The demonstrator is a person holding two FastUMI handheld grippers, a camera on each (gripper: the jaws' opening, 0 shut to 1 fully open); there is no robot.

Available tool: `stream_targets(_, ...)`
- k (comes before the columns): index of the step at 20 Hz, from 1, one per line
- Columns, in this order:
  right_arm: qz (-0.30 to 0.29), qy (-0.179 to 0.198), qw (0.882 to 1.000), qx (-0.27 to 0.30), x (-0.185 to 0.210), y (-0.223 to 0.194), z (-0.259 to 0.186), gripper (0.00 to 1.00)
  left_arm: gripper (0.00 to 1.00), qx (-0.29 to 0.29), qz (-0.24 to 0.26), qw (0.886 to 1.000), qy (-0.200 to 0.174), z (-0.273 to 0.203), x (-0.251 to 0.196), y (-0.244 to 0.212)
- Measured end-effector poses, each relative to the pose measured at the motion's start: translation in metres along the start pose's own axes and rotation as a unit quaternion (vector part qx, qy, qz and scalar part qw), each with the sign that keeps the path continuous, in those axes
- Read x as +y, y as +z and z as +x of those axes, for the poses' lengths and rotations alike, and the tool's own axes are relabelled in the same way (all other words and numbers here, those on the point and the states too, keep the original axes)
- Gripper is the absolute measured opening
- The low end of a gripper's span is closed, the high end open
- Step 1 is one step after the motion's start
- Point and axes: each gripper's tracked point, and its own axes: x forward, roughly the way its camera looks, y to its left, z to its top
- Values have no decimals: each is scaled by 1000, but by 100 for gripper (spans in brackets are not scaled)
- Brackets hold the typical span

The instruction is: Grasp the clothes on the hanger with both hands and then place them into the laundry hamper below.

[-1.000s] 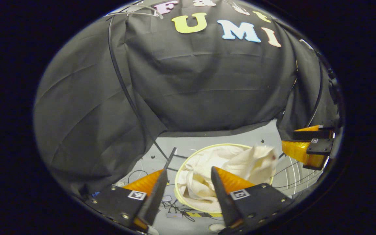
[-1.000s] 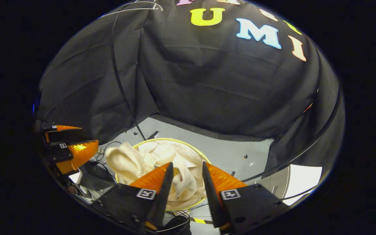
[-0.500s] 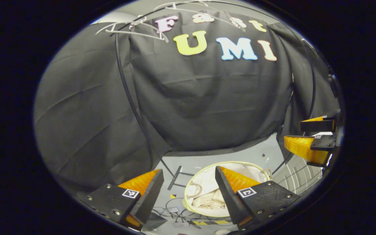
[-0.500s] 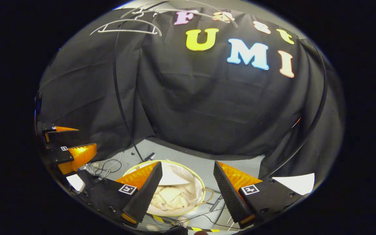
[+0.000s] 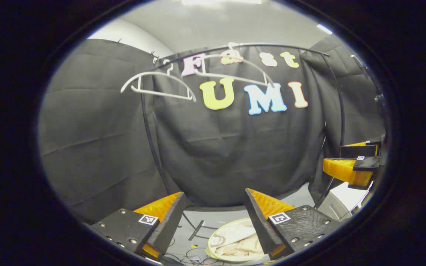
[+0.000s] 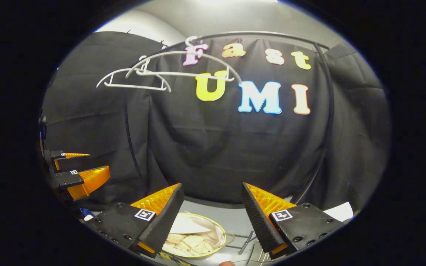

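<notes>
Both grippers hold nothing, jaws spread wide apart. In the left gripper view, the left gripper [image 5: 213, 207] sits at bottom centre, with the cream clothes [image 5: 235, 244] heaped in the laundry hamper [image 5: 213, 244] below and just right of its jaws. In the right gripper view, the right gripper [image 6: 211, 199] has the hamper below and slightly left. Two bare hangers [image 6: 135, 83] hang from the rail in the upper left. Judging by this, the drop looks done.

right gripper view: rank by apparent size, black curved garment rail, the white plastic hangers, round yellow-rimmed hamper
1. Black curved garment rail: spans most of the view.
2. The two white plastic hangers: overlapping, alike in size, unranked between themselves.
3. Round yellow-rimmed hamper holding cream clothes: smallest, partly hidden behind the right gripper.
</notes>
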Motion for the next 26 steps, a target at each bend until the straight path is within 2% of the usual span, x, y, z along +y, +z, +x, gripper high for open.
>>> stream_targets(2,3,-7,1000,-24,-12,21,-17,97,93,-31,2,1000,1,-12,-4,38)
stream_targets(7,16,-29,997,-67,-45,60,-61,97,93,-82,-7,997,-11,-52,-28,93)
stream_targets(16,21,-73,991,-110,-85,84,-126,97,93,-131,-20,991,-23,-123,-43,130)
stream_targets(26,19,-95,985,-142,-100,91,-151,96,93,-141,-24,989,-25,-144,-43,135)
